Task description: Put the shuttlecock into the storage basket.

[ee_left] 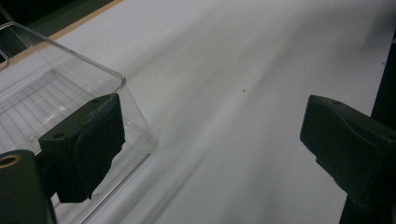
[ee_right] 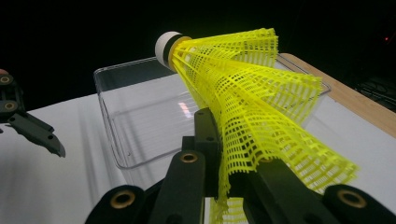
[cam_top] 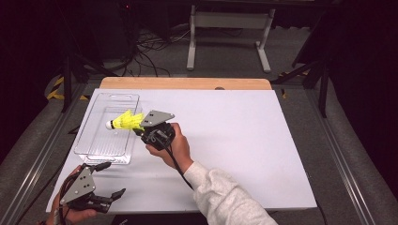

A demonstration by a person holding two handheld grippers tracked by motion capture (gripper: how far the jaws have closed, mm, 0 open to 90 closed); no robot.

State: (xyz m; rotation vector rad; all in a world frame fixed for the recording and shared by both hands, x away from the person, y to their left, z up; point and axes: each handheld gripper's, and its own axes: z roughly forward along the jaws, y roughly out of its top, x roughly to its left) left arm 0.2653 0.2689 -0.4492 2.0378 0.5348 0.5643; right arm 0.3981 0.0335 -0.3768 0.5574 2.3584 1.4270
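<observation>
A yellow mesh shuttlecock (cam_top: 125,121) with a white cork tip hangs over the clear plastic tray (cam_top: 109,100), cork pointing left. My right gripper (cam_top: 140,125) is shut on its skirt, which is squashed between the black jaws; the right gripper view shows the shuttlecock (ee_right: 243,107) close up above the tray (ee_right: 126,149). My left gripper (cam_top: 113,179) rests at the table's front left corner, open and holding nothing. In the left gripper view its fingers (ee_left: 88,144) stand wide apart next to the tray's near corner (ee_left: 135,116).
The white table top (cam_top: 234,140) stretches to the right of the tray. A wooden strip (cam_top: 187,83) runs along its far edge. Beyond it are a metal stand (cam_top: 230,33) and cables on the floor. The left gripper (ee_right: 32,128) shows at the left of the right gripper view.
</observation>
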